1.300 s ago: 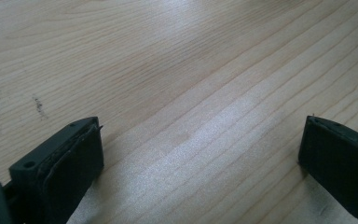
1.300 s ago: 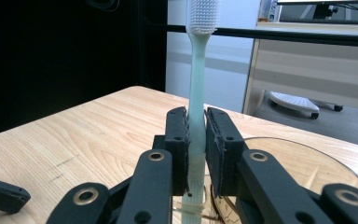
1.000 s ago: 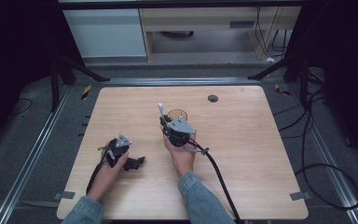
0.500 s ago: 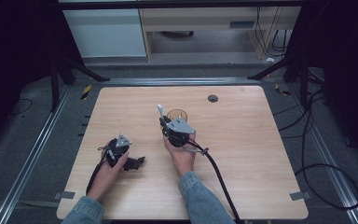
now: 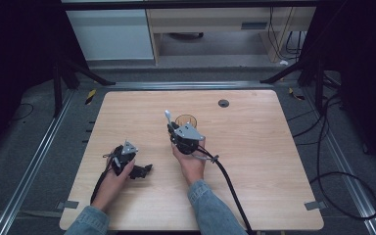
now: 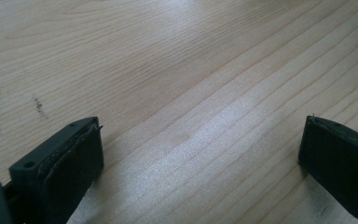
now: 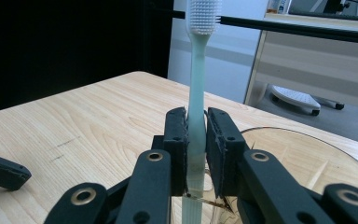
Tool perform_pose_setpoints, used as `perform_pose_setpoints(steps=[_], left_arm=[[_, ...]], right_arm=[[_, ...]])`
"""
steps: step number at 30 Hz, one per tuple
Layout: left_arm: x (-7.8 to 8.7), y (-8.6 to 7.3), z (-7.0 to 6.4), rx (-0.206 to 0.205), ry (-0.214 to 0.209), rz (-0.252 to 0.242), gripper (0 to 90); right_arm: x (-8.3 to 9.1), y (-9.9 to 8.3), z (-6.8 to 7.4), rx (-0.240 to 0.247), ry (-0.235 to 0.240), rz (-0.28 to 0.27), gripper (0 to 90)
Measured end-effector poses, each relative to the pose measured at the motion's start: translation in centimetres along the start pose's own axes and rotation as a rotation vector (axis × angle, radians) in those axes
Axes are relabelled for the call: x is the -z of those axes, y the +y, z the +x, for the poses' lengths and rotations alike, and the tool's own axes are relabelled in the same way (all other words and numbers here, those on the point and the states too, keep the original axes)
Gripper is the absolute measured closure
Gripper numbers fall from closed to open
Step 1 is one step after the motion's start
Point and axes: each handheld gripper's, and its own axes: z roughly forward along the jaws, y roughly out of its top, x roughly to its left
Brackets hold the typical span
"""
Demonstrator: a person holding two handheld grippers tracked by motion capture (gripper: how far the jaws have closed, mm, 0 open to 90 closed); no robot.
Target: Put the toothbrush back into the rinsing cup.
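Near the centre of the high view, the right gripper (image 5: pixel 170 128) has its jaws clamped on a pale green toothbrush (image 7: pixel 196 116), gripping the handle partway up. In the right gripper view the toothbrush stands upright through the middle of the frame, its white bristle head at the top edge. Its lower end reaches down at the rim of a clear amber cup (image 5: pixel 186 120), which sits on the wooden table (image 5: pixel 254 147) just above the gripper in the high view. At lower left of the high view, the left gripper (image 5: pixel 142 171) rests on the table, jaws wide apart over bare wood.
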Motion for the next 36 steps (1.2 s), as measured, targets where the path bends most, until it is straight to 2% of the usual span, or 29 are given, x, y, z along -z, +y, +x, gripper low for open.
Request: perform_pose_setpoints(steps=[12, 28, 36], left_arm=[[0.0, 0.0, 0.0, 0.001, 0.0, -0.001, 0.0], [0.0, 0.0, 0.0, -0.001, 0.0, 0.0, 0.0], [0.0, 0.0, 0.0, -0.001, 0.0, 0.0, 0.0]], right_arm=[[-0.01, 0.04, -0.01, 0.006, -0.004, -0.002, 71.3], [0.1, 0.27, -0.02, 0.022, -0.007, -0.012, 68.3], [0.19, 0.36, -0.14, 0.021, -0.016, -0.009, 64.0]])
